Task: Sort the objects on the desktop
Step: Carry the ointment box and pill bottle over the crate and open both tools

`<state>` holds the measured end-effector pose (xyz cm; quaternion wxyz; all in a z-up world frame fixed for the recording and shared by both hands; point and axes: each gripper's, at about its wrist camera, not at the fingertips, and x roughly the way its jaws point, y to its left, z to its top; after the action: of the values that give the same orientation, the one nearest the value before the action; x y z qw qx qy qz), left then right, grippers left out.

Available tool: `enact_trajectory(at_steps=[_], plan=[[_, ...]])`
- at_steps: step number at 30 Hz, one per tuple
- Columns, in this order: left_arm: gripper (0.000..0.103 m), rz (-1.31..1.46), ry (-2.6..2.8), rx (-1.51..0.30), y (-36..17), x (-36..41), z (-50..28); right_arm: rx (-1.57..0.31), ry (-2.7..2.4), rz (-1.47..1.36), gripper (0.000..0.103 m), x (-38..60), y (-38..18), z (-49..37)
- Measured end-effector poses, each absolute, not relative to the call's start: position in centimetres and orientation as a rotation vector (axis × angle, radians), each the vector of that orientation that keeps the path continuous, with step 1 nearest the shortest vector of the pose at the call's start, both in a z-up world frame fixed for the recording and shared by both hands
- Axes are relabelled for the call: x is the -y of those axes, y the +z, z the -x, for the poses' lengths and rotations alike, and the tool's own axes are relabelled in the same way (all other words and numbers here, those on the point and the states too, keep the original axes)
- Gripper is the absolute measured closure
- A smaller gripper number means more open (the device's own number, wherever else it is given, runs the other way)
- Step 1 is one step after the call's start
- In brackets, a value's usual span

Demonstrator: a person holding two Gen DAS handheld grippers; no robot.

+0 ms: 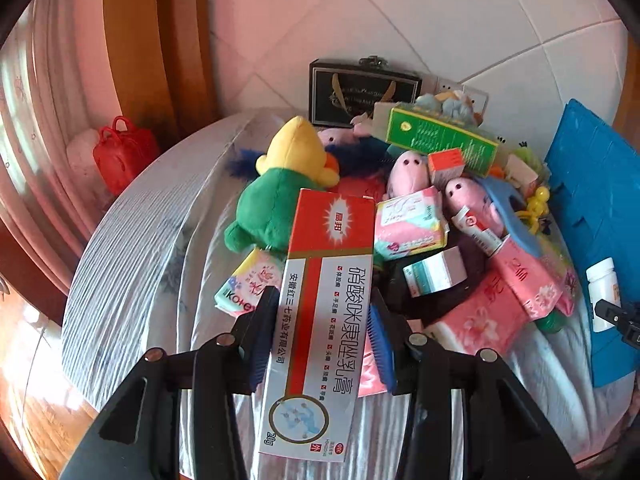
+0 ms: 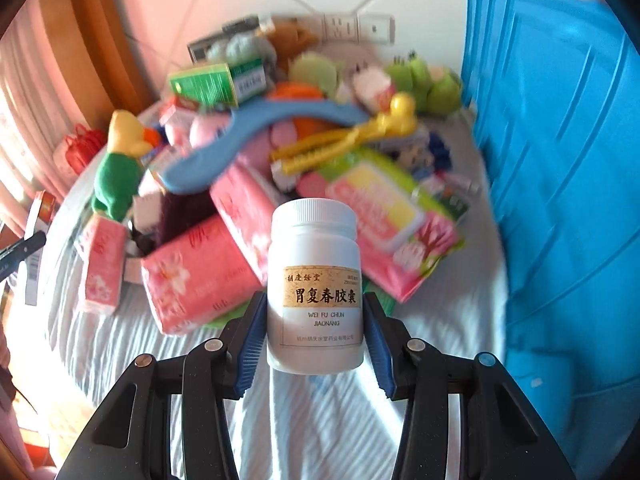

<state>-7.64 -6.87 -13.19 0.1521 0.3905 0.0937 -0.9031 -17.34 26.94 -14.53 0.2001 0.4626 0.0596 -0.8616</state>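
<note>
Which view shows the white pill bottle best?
The right wrist view: the white pill bottle sits centred in the right gripper, label readable. The left wrist view shows it only small at its right edge.

Behind the surface [image 1: 132,248], which is draped in a pale striped cloth, you face a wall of large white tiles [image 1: 440,20] tinged pink by the light. A wall socket [image 2: 356,26] sits just above the surface's far edge. Left of it you have a wooden frame [image 1: 160,40], a pleated curtain [image 1: 60,80] and bright sunlight on the wooden floor [image 1: 36,380].
</note>
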Motion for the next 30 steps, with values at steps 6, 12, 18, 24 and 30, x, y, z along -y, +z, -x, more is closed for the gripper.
enact_trajectory(at_steps=[6, 12, 18, 24, 30], plan=[[0.061, -1.026, -2.708, -0.247, -9.1, 2.2, 8.6, -0.164, -2.480, -1.115, 0.057, -27.7, -9.7, 16.1], [0.061, -0.915, -2.865, -0.213, -4.8, -3.8, 10.1, -0.142, -2.569, -0.868, 0.057, -30.1, -2.9, 13.8], [0.061, -0.811, -3.027, -0.151, -0.7, -11.0, 11.8, -0.138, -2.685, -0.662, 0.057, -34.6, 3.0, 12.4], [0.061, -0.725, -3.157, -0.074, 3.0, -19.0, 13.8, -0.121, -2.826, -0.587, 0.057, -41.2, 5.9, 12.3], [0.061, -0.663, -3.270, -0.052, 6.5, -26.9, 15.6, -0.105, -2.941, -0.587, 0.057, -48.4, 6.9, 12.7]])
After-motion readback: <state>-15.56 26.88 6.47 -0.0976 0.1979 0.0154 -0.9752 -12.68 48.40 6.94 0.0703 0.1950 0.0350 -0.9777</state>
